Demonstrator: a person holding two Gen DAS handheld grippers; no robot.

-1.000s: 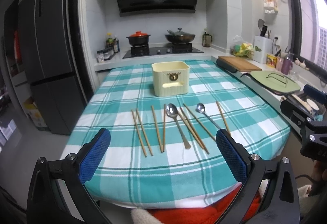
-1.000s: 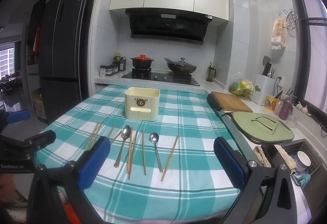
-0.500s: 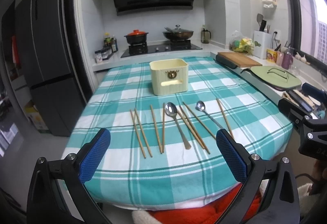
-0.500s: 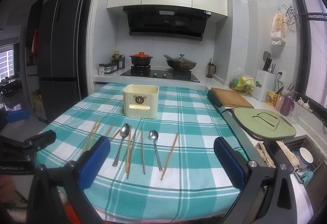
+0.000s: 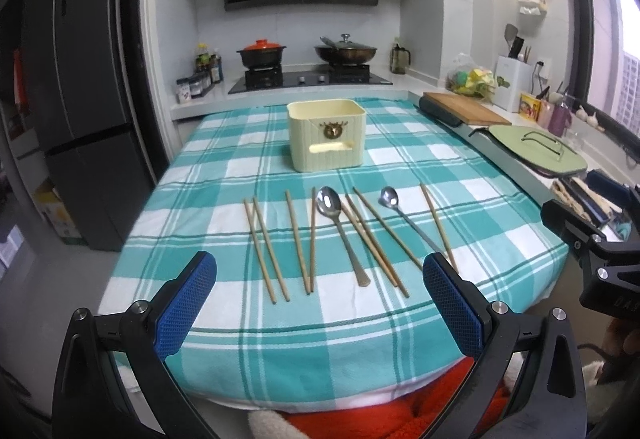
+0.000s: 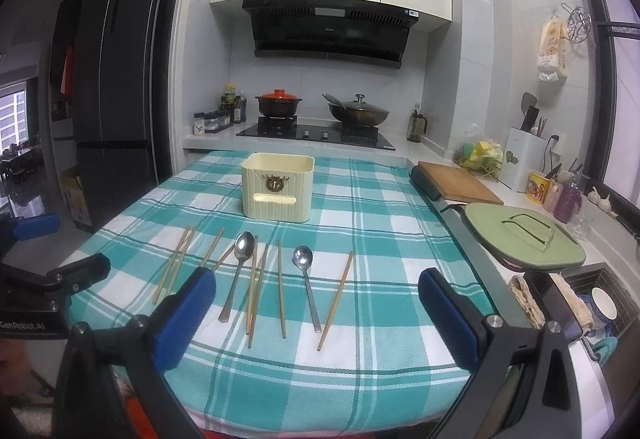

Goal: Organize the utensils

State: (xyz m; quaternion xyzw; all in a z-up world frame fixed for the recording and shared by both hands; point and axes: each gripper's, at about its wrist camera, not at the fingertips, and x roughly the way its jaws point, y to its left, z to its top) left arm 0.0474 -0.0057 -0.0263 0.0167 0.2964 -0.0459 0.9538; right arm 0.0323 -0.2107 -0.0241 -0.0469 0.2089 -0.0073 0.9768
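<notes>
Several wooden chopsticks (image 5: 298, 241) and two metal spoons, a large one (image 5: 340, 227) and a small one (image 5: 404, 217), lie in a row on the teal checked tablecloth (image 5: 460, 167). A cream utensil box (image 5: 326, 135) stands behind them, upright and empty as far as I see. My left gripper (image 5: 320, 299) is open and empty, held above the table's near edge. My right gripper (image 6: 316, 313) is open and empty, also near the front edge. In the right wrist view the chopsticks (image 6: 282, 287), spoons (image 6: 240, 267) and box (image 6: 278, 185) show too.
A stove with a red-lidded pot (image 5: 262, 53) and a wok (image 5: 346, 53) stands behind the table. A wooden cutting board (image 5: 464, 109) and a green lid (image 5: 536, 153) lie on the counter at the right. A dark fridge (image 5: 80, 99) stands at the left.
Both grippers have risen and tilted slightly, so the table sits lower in view. Nothing on the table has moved. Both grippers stay open.
</notes>
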